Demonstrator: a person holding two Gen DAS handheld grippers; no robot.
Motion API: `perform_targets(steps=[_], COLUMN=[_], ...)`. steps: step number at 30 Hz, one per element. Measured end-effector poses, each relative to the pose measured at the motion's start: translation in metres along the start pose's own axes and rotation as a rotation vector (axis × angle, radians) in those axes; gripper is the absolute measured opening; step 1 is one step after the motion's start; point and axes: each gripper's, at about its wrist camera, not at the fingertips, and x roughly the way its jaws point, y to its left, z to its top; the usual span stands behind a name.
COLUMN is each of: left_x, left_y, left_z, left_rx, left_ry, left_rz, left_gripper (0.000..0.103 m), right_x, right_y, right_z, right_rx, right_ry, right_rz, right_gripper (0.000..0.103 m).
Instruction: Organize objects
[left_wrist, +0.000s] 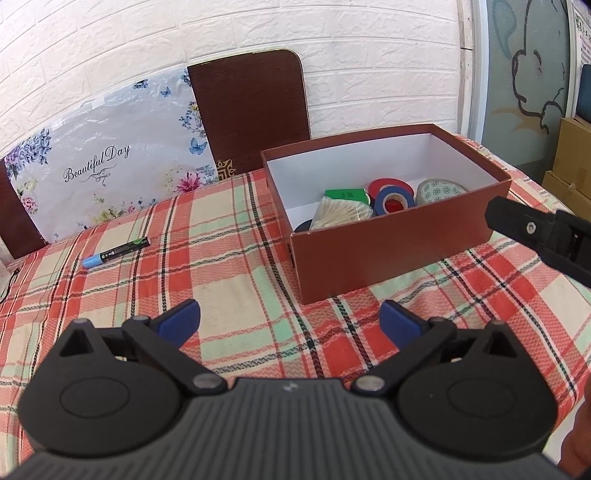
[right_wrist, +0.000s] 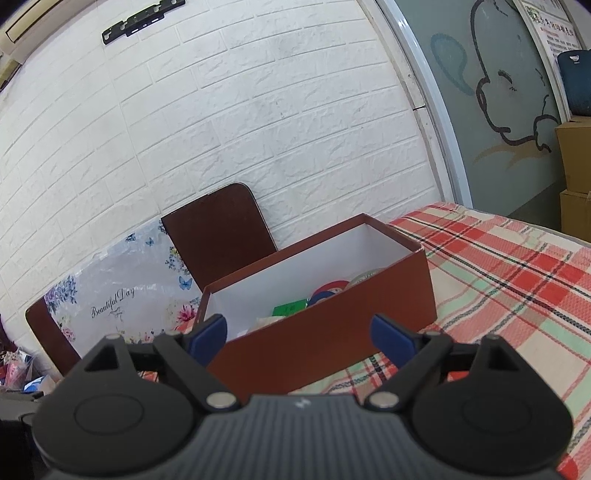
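Left wrist view, table: checked cloth in red, cream and green covers the whole surface and looks soft enough to ruck under a dragged fingertip.
Box: open rectangular brown cardboard box with a white inside stands on the cloth, right of centre.
Box contents: 1 red tape roll, 1 blue tape roll, 1 patterned pale tape roll, 1 flat green packet and 1 cream bundle, all lying at the near end.
Left gripper: hovers above bare cloth, blue-padded fingers spread wide apart, nothing between them.
Right gripper: its fingers are likewise spread, with nothing gripped, hanging just in front of the box's near wall; in the left view its black tip sits beside the box's right corner.
Marker: slim black pen with a light-blue cap lies flat on the cloth, well apart from the box, to the left.
Handling: likely light, rigid and smooth, prone to roll; best pinched across the middle of the black barrel, pads square to its length.
Progress: seemingly the last loose item, not yet taken.
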Motion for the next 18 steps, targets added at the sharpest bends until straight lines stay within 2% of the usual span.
perform_targets(steps=[8,18], left_x=[-0.002,-0.0047], left_y=[0.0028,0.006], left_z=[0.0011,0.0034], left_rx=[-0.01,0.005], left_ry=[-0.025,-0.055], left_rz=[0.013,0.091], left_gripper=[0.103,0.103], right_x=[0.0005,0.0006], right_y=[-0.0014,0.0], right_z=[0.0002,-0.0006], right_rx=[0.003,-0.001], right_ry=[0.0,0.002], right_rz=[0.001,0.004], right_gripper=[0.09,0.091])
